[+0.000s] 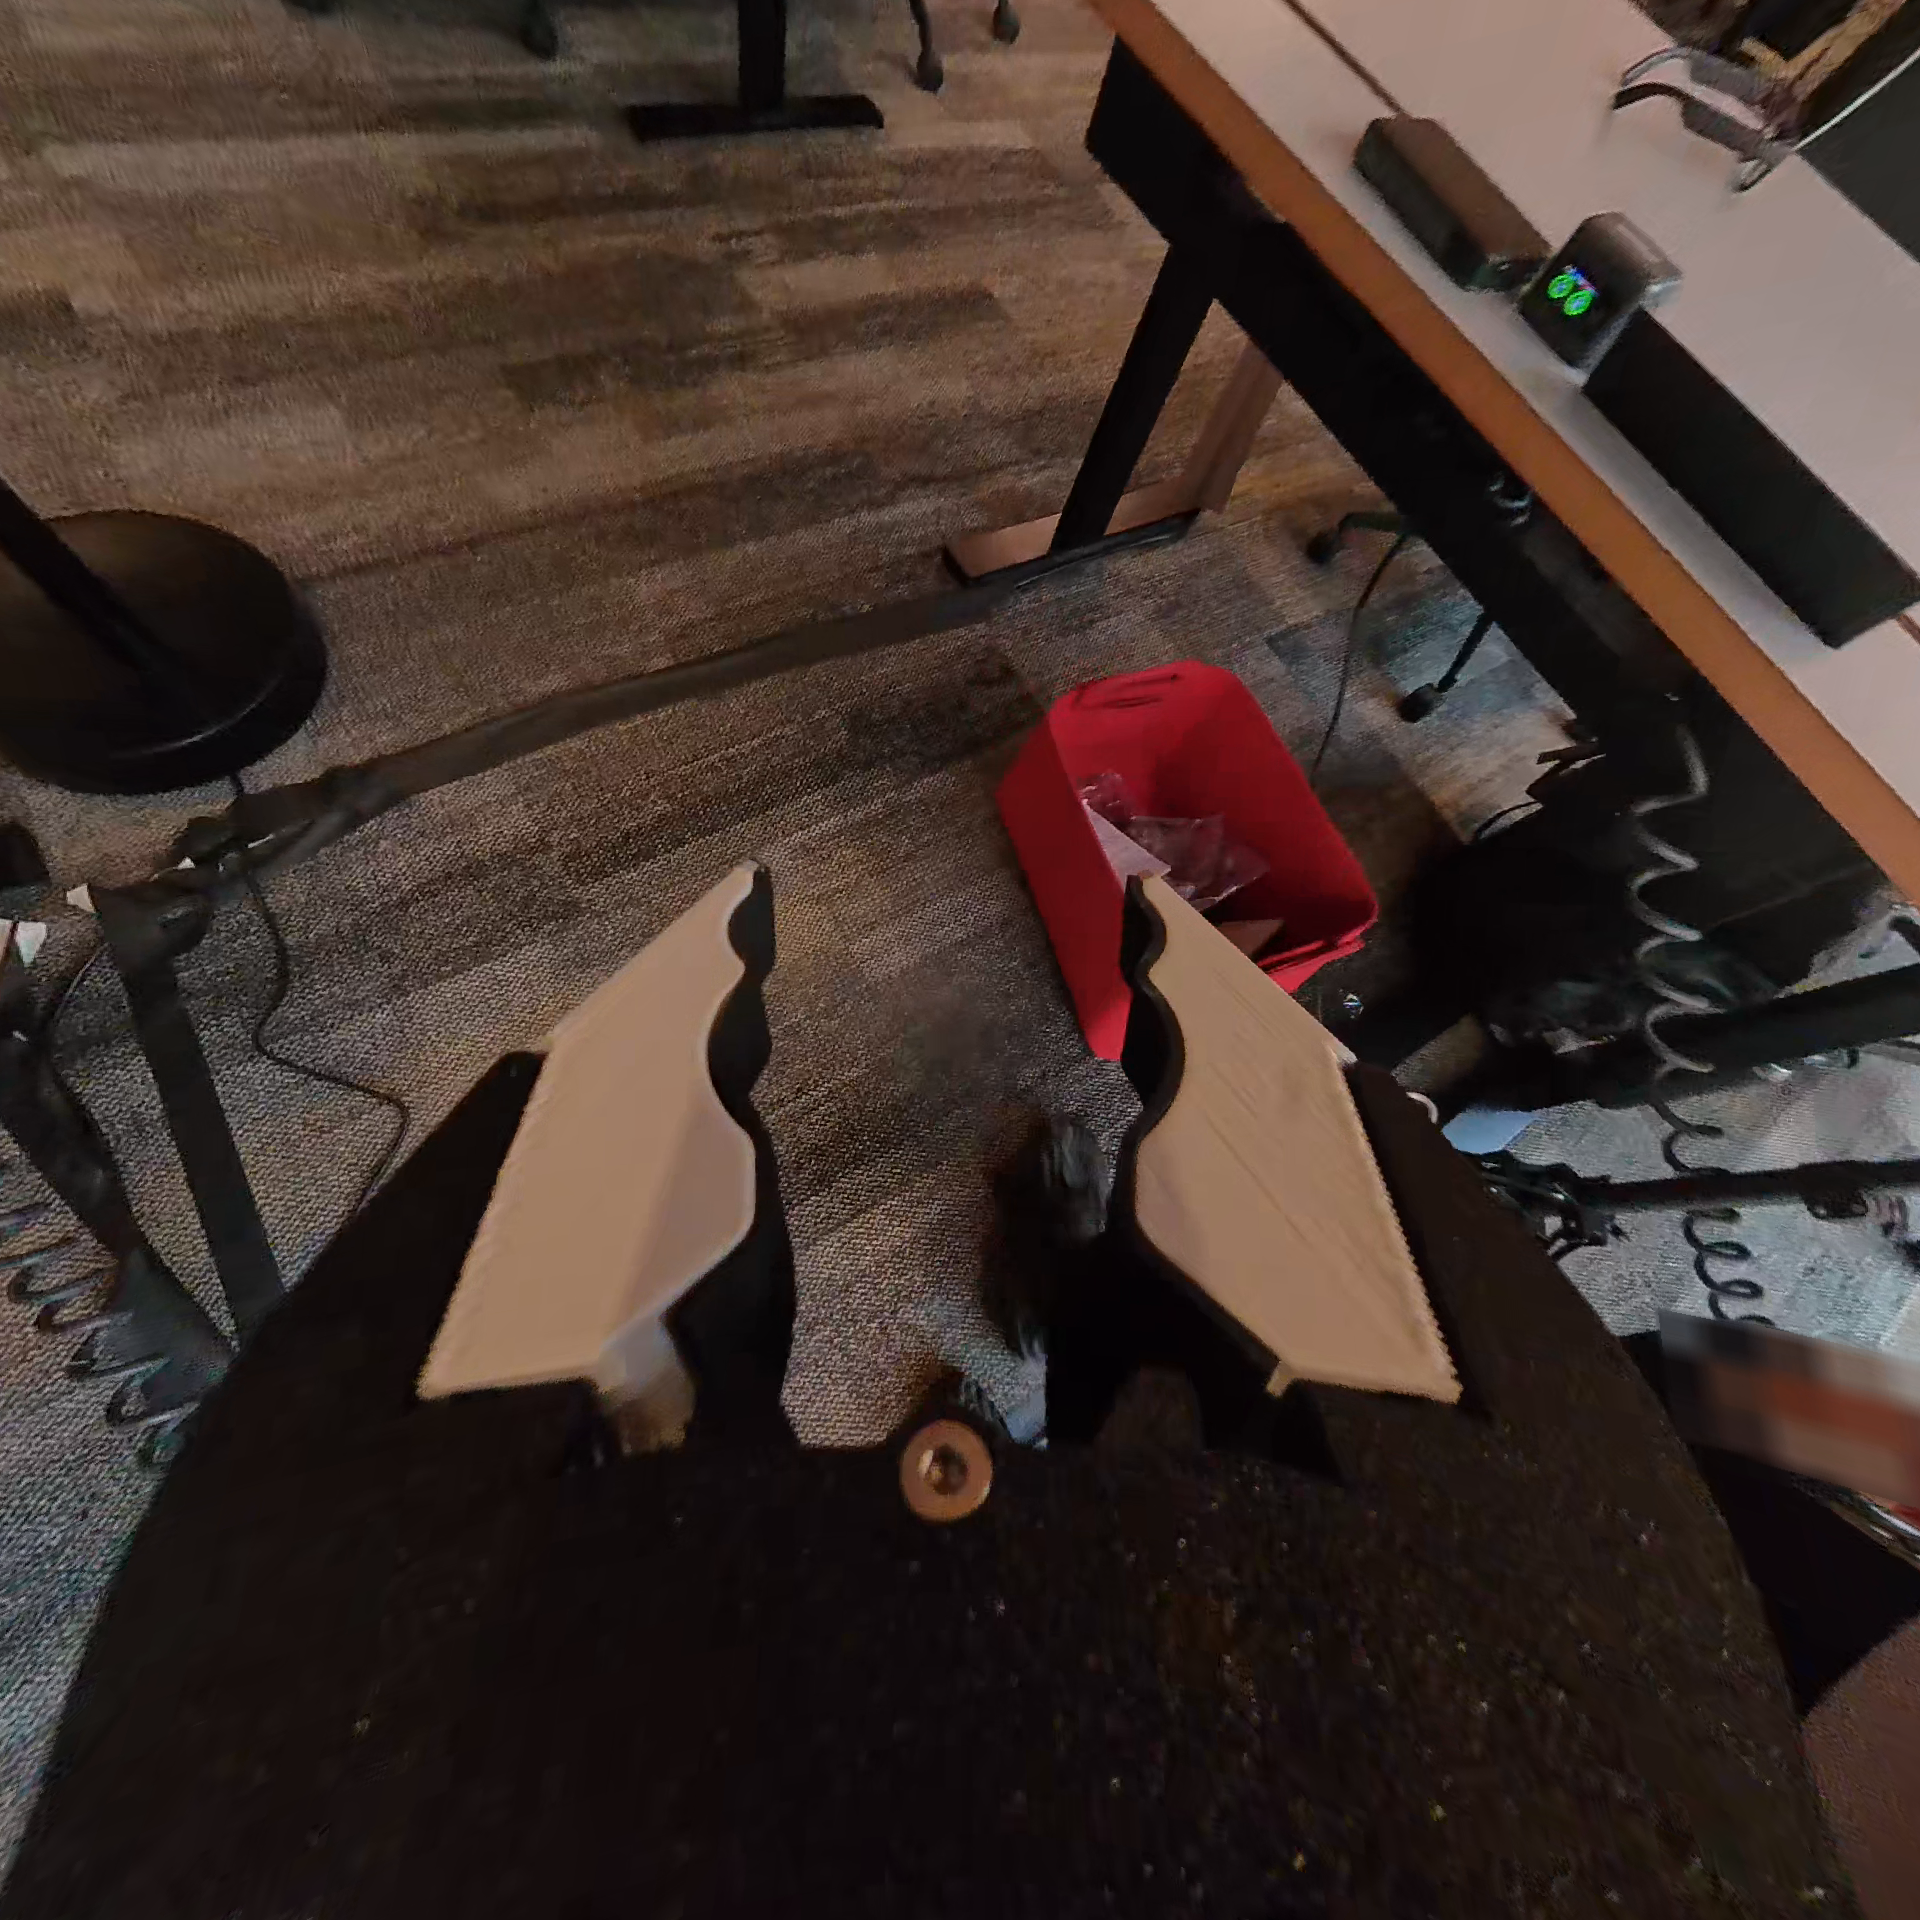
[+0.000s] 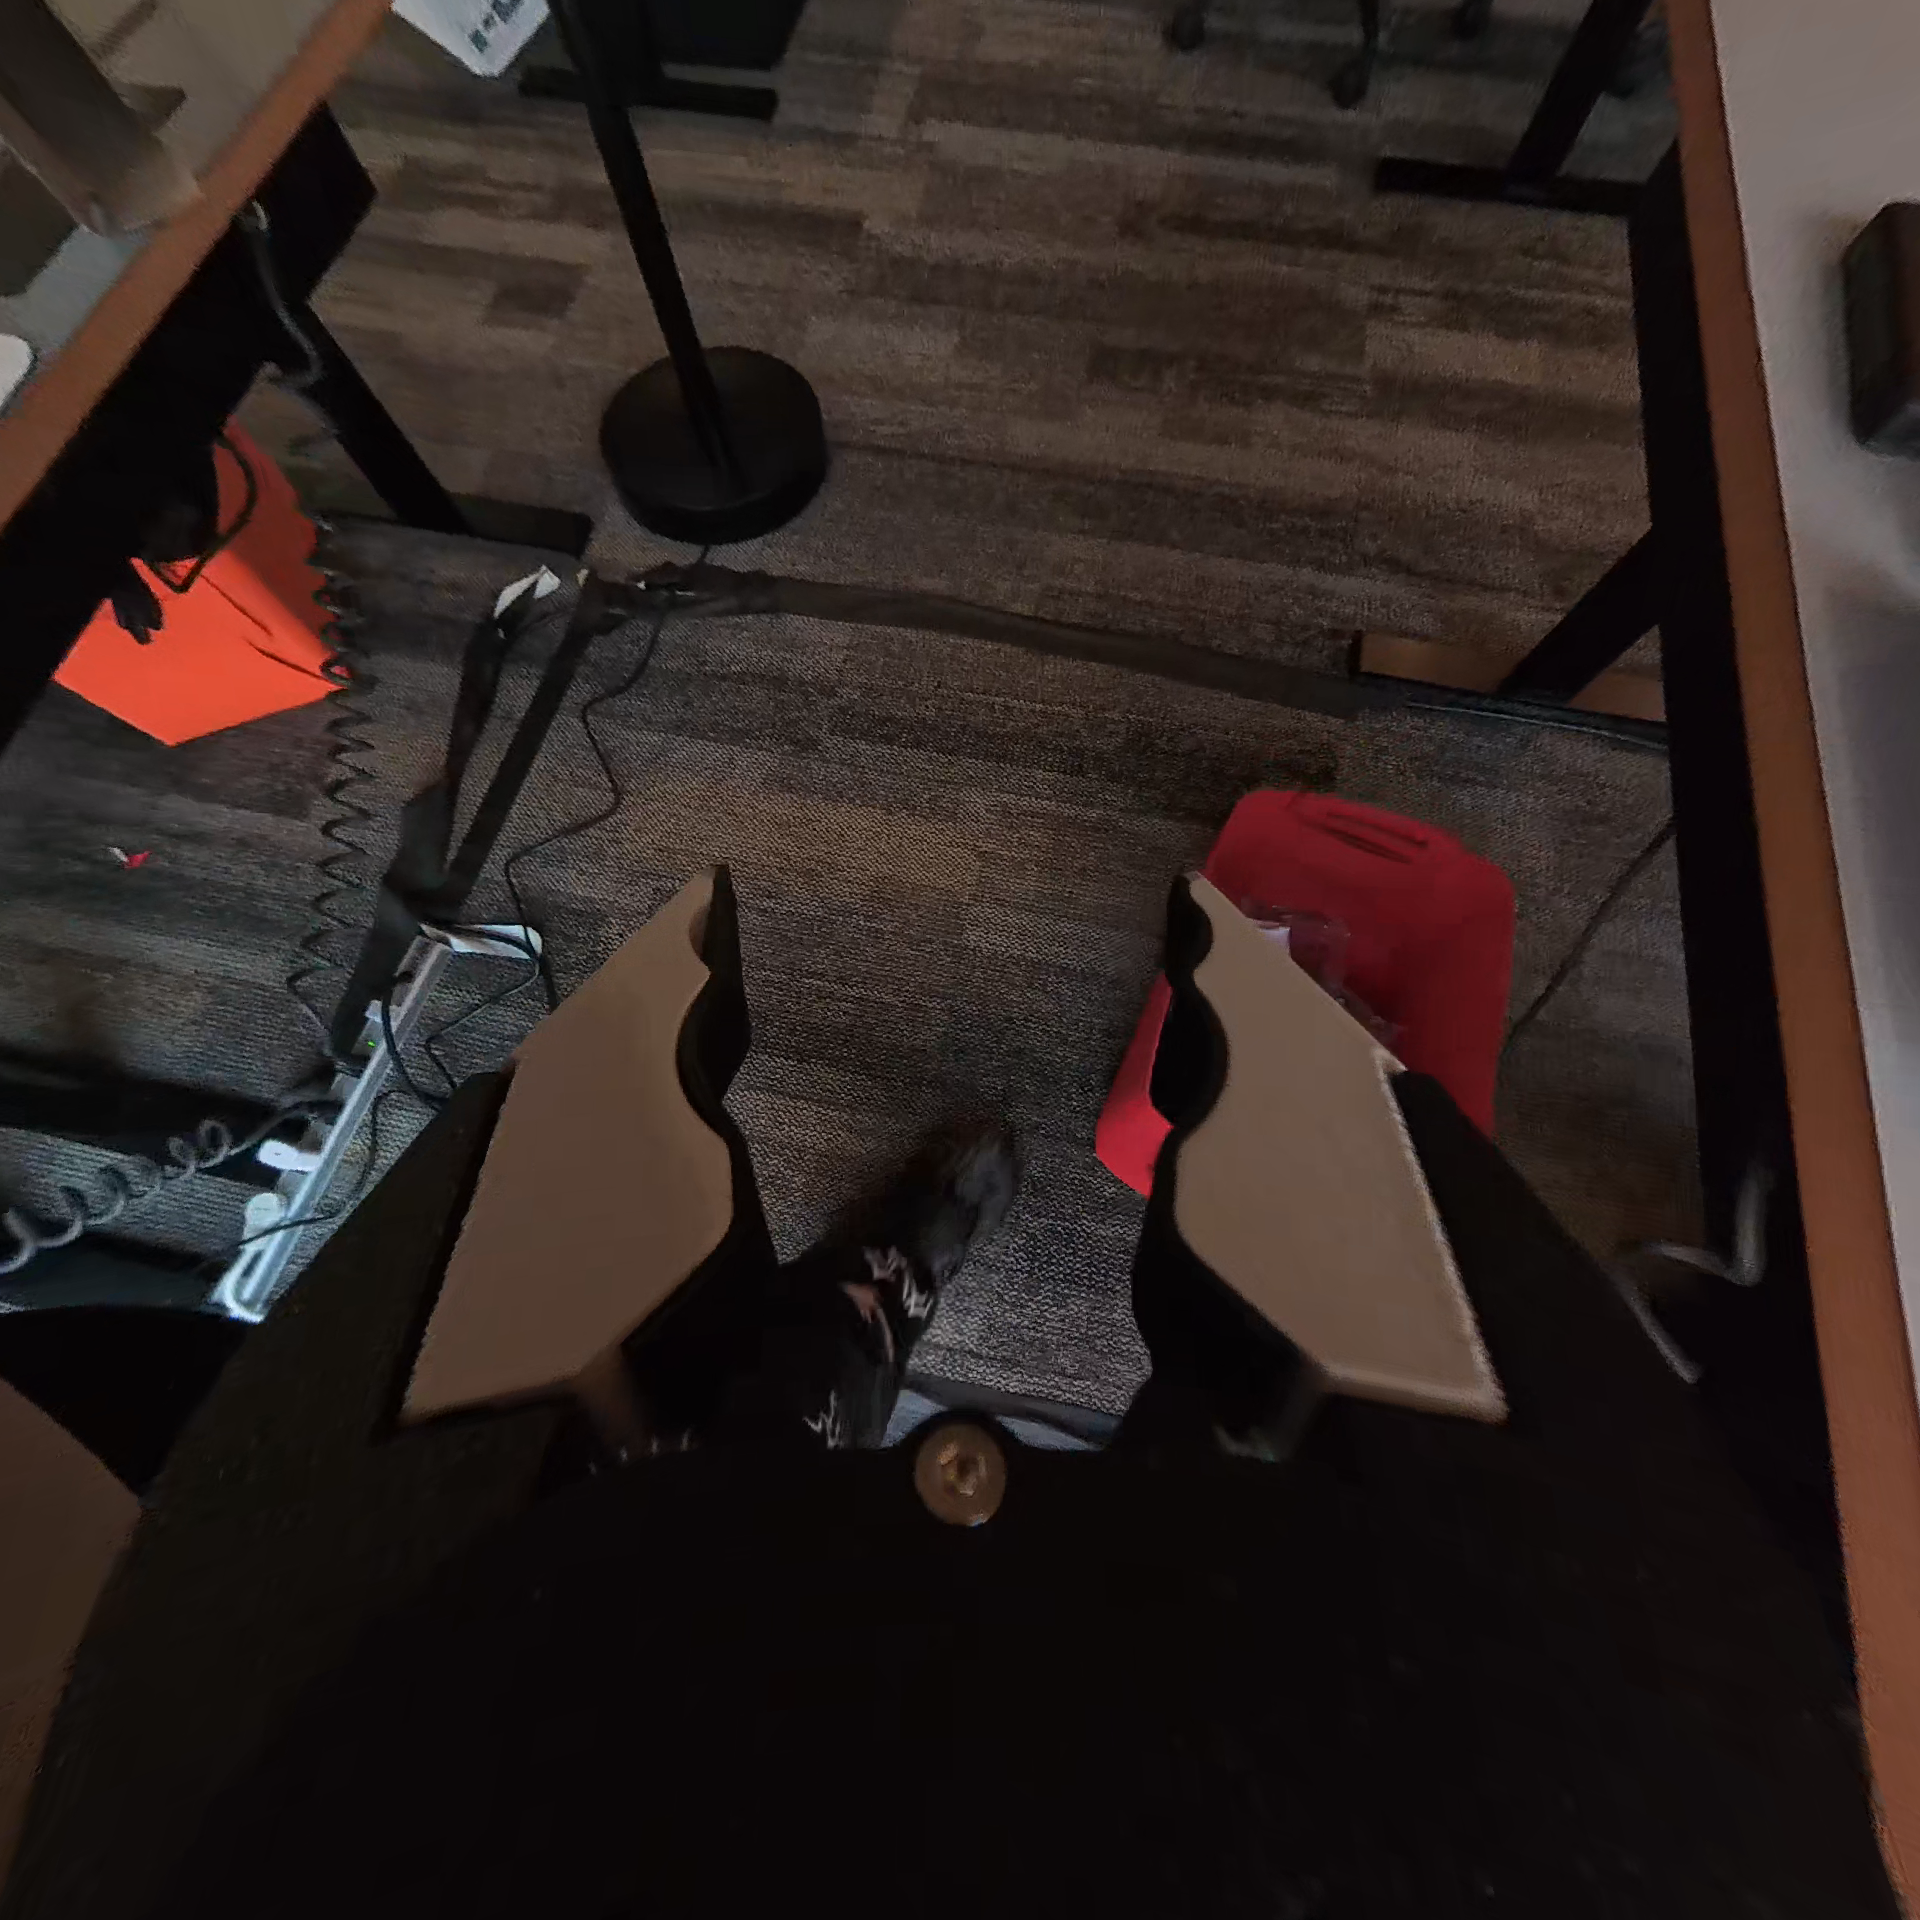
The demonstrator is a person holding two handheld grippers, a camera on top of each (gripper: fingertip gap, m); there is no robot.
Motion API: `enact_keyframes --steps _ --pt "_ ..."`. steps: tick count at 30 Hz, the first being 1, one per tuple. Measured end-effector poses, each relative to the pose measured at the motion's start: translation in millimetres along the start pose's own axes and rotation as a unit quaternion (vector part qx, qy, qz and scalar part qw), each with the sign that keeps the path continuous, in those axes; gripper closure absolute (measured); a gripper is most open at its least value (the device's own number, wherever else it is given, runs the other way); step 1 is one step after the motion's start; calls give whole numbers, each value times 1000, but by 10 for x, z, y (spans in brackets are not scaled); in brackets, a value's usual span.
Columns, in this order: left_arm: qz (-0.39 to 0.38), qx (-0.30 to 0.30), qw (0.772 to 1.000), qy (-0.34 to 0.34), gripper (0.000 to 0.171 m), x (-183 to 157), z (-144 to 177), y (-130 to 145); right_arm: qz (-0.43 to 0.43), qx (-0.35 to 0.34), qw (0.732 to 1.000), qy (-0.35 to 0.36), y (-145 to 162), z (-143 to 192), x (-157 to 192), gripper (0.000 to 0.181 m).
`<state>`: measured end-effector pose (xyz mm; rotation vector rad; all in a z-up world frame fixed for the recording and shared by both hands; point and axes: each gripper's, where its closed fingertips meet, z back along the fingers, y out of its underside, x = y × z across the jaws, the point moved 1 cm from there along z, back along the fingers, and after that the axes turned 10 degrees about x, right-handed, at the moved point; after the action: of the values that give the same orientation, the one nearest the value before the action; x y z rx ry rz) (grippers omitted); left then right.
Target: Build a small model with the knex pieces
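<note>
My left gripper (image 1: pixel 948 888) is open and empty, held high above the grey carpet. A red bin (image 1: pixel 1226 769) with clear wrappers and scraps in it stands on the floor just beyond the right finger (image 1: pixel 1257 1122), which covers its near corner. My right gripper (image 2: pixel 948 896) is also open and empty, pointing down at the carpet. The same red bin (image 2: pixel 1403 914) sits behind its right finger (image 2: pixel 1309 1153). A person's dark shoe (image 2: pixel 935 1226) shows between the jaws; it also shows in the left wrist view (image 1: pixel 1049 1195).
A white desk with a brown edge (image 1: pixel 1538 416) runs along the right, bearing a black bar (image 1: pixel 1756 488) and a small device with green lights (image 1: pixel 1590 286). A black round stand base (image 2: pixel 717 442), floor cables (image 2: pixel 520 748), a power strip (image 2: pixel 343 1112) and an orange bin (image 2: pixel 208 644) lie left.
</note>
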<state>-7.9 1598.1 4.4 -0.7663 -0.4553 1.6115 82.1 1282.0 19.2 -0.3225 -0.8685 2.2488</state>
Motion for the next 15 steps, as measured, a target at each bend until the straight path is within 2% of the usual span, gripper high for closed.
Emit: enact_keyframes --steps 4,8,11,13,15 --pt "3 20 999 -39 106 172 -296 -227 -10 19 999 -28 -71 -640 -344 101" --pt "33 23 997 -64 106 302 -653 -669 47 59 996 -53 -58 -1268 -496 101" --pt "17 16 998 -52 106 253 -987 -1106 39 62 994 -77 -161 -1531 -522 100" --pt "-5 16 998 -54 106 259 -1249 -1335 35 68 993 -85 -191 -1675 -577 99" --pt "4 16 999 -46 106 256 -1516 -1518 29 78 993 -87 -210 -1776 -684 100"
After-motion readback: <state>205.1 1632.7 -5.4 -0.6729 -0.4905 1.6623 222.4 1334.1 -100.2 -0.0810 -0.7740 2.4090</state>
